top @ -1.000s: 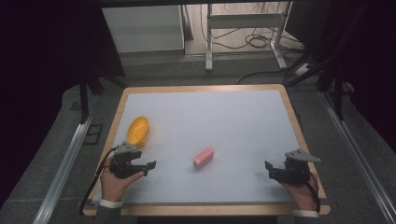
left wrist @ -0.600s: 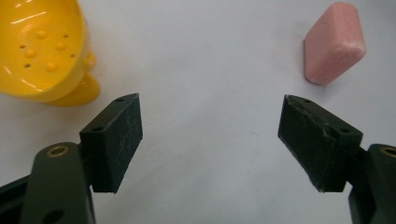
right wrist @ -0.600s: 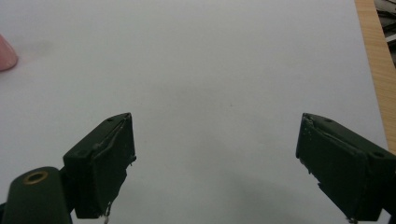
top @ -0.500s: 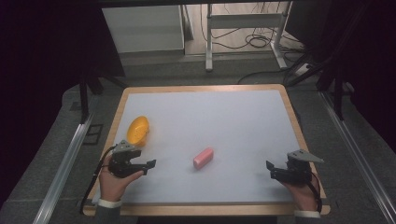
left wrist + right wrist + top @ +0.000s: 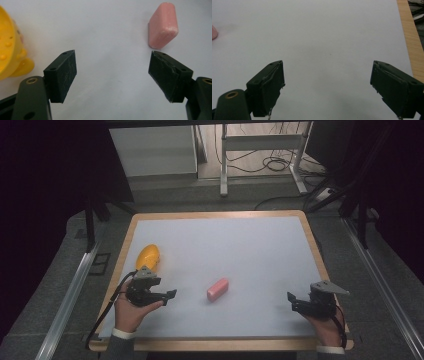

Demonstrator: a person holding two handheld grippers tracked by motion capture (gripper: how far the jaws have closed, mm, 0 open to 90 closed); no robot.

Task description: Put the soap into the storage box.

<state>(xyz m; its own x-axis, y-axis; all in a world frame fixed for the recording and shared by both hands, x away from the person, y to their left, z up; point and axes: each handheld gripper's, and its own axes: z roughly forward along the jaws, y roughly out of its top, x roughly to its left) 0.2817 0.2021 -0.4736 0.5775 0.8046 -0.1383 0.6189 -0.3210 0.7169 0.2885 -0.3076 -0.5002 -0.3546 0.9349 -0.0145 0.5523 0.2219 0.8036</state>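
A pink soap-like block lies on the white board, a little left of its middle. A yellow plastic toy rests near the board's left edge. My left gripper hovers just in front of the toy and points right, toward the block, which is about a hand's width away. In the left gripper view my left gripper stands open and empty, the block ahead to the upper right and the toy at the left edge. My right gripper sits near the front right corner; in its own view it is open over bare board.
The board has a wooden rim and sits on a dark grey surface. Metal rails run along both sides. A table frame and cables stand on the floor beyond. A sliver of the pink block shows at the left edge of the right gripper view.
My left gripper has lifted slightly and edged to the right, toward the pink block. The right gripper, the block and the toy have stayed where they were.
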